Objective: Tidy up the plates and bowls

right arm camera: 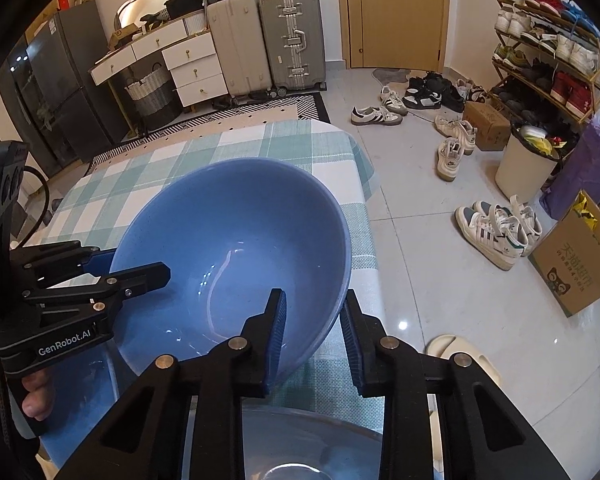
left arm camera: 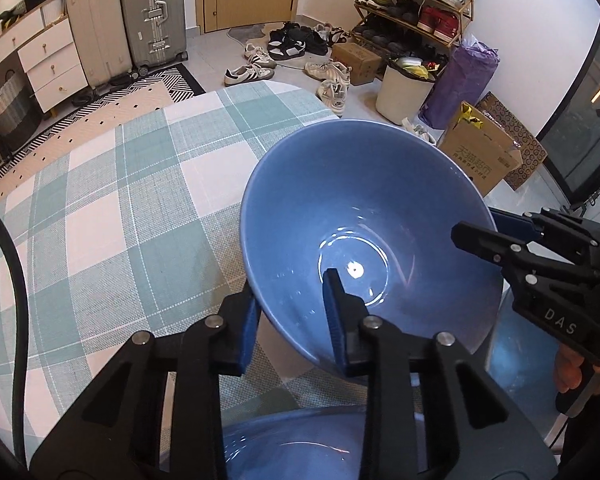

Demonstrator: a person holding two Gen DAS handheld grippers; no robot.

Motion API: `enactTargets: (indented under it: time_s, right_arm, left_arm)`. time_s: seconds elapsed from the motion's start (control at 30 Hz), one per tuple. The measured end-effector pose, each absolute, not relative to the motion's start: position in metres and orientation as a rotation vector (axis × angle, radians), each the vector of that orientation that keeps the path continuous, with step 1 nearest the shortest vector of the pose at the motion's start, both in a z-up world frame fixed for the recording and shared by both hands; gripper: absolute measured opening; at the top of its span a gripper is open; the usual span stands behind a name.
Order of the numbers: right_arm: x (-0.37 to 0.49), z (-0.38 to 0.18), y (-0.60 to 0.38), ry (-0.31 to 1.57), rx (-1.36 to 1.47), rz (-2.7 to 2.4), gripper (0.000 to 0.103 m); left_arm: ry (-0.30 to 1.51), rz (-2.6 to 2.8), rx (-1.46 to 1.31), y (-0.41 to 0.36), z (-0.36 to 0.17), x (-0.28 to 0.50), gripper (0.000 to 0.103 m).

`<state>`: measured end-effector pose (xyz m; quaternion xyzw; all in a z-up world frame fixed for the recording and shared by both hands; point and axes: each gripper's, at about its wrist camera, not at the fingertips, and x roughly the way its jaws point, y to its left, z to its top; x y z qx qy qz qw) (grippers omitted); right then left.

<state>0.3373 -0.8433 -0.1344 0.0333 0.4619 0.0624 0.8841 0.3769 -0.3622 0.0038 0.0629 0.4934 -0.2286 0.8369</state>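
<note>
Blue bowl (left arm camera: pixel 364 216) on checked tablecloth (left arm camera: pixel 112 208), blue plate (left arm camera: pixel 300 452) beneath tongs

Tiled floor (right arm camera: pixel 412 248), shoe rack (right arm camera: pixel 548 60), suitcases (right arm camera: pixel 292 40) by door (right arm camera: pixel 396 12).

A tabletop (left arm camera: pixel 120 208) wears a green and white checked cloth. Two big hard suitcases (right arm camera: pixel 268 40) stand by a yellow wooden door (right arm camera: pixel 400 12). Many shoes (right arm camera: pixel 496 232) lie on the pale tiled floor. A brown cardboard box (left arm camera: pixel 480 152) sits near a white bin (left arm camera: pixel 404 92).
</note>
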Motion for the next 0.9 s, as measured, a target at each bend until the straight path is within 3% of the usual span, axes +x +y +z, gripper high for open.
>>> enactTargets:
  time_s: [0.9]
  right_arm:
    - [0.31,-0.101,-0.838,0.853,0.027,0.113,0.028]
  left_arm:
    - [0.938,-0.483,0.136,-0.361,0.045,0.353,0.027]
